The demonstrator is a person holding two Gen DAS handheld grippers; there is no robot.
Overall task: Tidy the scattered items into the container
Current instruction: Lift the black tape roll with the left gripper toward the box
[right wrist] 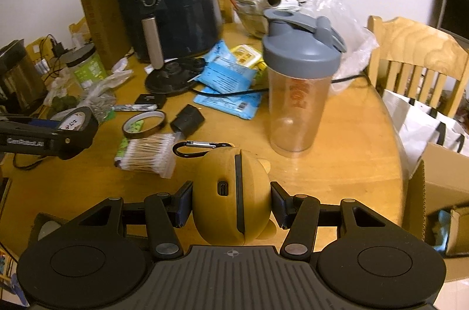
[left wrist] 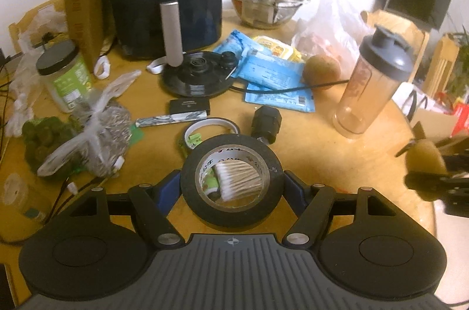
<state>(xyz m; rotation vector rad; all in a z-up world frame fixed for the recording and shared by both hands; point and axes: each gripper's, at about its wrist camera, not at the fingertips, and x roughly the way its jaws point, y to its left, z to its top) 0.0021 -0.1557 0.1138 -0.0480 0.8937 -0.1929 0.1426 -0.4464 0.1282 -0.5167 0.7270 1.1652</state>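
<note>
Left tool (left wrist: 231, 184) clamps a tape roll (left wrist: 231, 210); right tool (right wrist: 231, 203) clamps a yellow case (right wrist: 231, 192). Both are held above the counter (right wrist: 337, 163). Carry each level to the box (right wrist: 439, 181) (probably the container), releasing low.

Right gripper (right wrist: 231, 203) clamping yellow case (right wrist: 231, 192), shaker bottle (right wrist: 299, 87) beyond

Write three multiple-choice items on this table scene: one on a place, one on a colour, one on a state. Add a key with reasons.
1. Where do the cotton swabs lie?
A. On the table
B. In the shaker
C. On the air fryer

2. What colour is the shaker lid?
A. Red
B. Grey
C. Green

3. What does the left tool hold?
A. Nothing
B. A kiwi
C. A black tape roll

Key: 1 A, the swabs rest on the wood below the tape; 2 B, the screw lid is grey; 3 C, both fingers press the roll's sides.
</note>
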